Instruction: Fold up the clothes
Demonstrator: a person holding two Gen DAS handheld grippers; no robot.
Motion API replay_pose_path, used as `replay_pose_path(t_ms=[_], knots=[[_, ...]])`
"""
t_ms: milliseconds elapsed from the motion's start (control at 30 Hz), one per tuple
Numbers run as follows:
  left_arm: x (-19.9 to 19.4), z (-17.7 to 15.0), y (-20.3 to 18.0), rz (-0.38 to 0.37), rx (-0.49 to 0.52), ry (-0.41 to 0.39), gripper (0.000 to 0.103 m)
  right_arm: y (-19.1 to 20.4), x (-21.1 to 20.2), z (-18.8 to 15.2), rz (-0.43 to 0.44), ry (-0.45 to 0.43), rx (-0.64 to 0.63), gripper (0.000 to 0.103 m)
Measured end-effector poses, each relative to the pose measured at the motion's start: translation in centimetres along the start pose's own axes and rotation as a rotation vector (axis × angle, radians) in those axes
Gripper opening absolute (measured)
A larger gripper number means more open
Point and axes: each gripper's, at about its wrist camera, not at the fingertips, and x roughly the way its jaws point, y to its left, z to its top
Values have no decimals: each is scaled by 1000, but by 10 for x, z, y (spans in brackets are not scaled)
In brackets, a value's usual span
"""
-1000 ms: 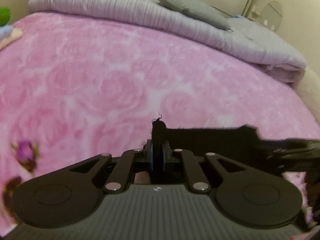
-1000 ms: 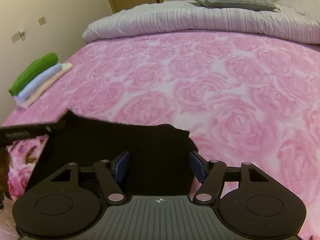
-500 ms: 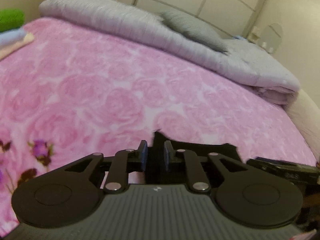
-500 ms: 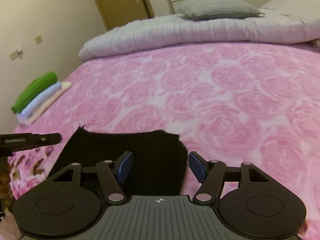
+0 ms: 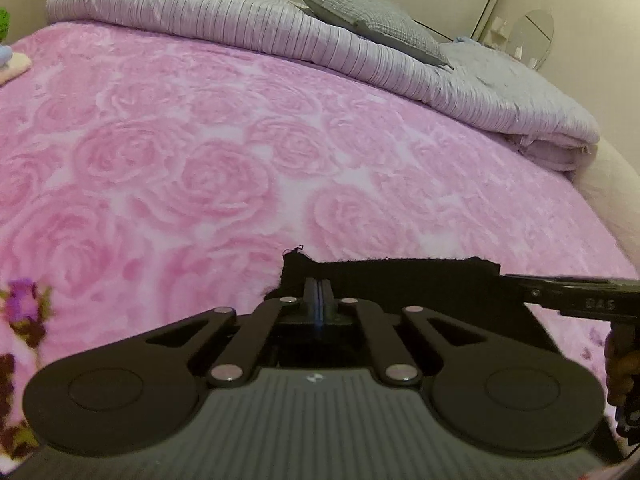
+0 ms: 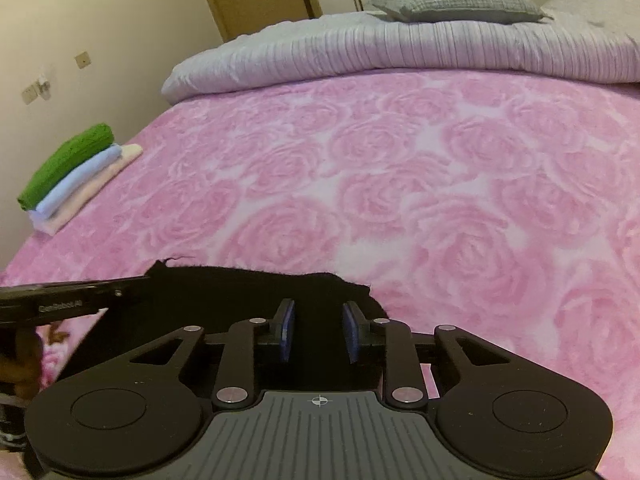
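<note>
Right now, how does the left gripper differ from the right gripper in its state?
The left gripper has its jaws pressed together on the far edge of the black cloth garment; the right gripper has a clear gap and its jaws are closing, with cloth between them. Both reach over the same garment on the pink rose-patterned blanket.

1. The garment (image 6: 248, 300) lies on the blanket (image 6: 400, 184) at the bed's near edge, beneath my grippers.
2. The folded stack (image 6: 76, 176) sits at the blanket's left edge.
3. The duvet (image 6: 400, 48) runs along the far edge, the pillow (image 6: 452, 4) on it.
</note>
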Motion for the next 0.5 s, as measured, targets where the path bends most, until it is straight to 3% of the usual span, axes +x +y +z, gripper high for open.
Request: replay_pose_path(t_ms=[200,333,500], knots=[[-65,-16,-15,18,-7,-47,2,7,-84,-29,24,-68,85,26],[-113,-50,-33,-35,-13,-45,2,24,-131,-73,46,-89,70,26],[-114,-89,-50,-10,-2,39,3,56,-139,-104,32,-60,10,26]])
